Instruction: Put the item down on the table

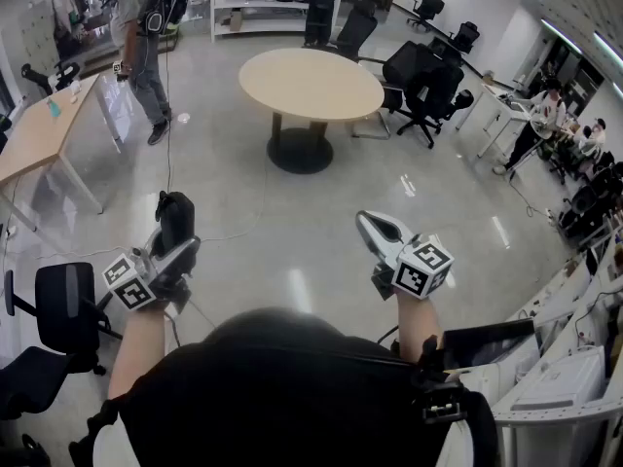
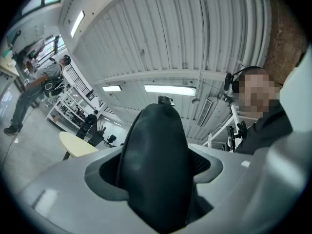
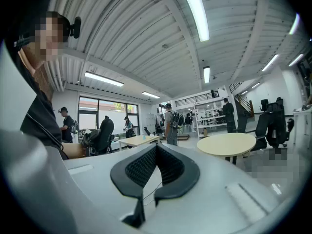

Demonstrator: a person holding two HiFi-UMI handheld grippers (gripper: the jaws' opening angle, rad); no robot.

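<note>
A black, rounded, oblong item (image 1: 175, 218) stands up between the jaws of my left gripper (image 1: 173, 239), which is shut on it; in the left gripper view the item (image 2: 156, 169) fills the gap, with a meshed pad (image 2: 204, 164) against its side. The gripper tilts upward, toward the ceiling. My right gripper (image 1: 374, 229) is held level over the floor, shut with nothing between its pads (image 3: 141, 167), whose tips meet. A round beige table (image 1: 311, 81) stands ahead across the floor; it also shows as the beige table (image 2: 78, 144) in the left gripper view and the round table (image 3: 226, 144) in the right.
A wooden desk (image 1: 39, 129) runs along the left, with a person (image 1: 141, 37) standing by it. Black office chairs (image 1: 63, 309) sit near my left side and more chairs (image 1: 423, 76) stand behind the round table. White desks (image 1: 574, 387) line the right.
</note>
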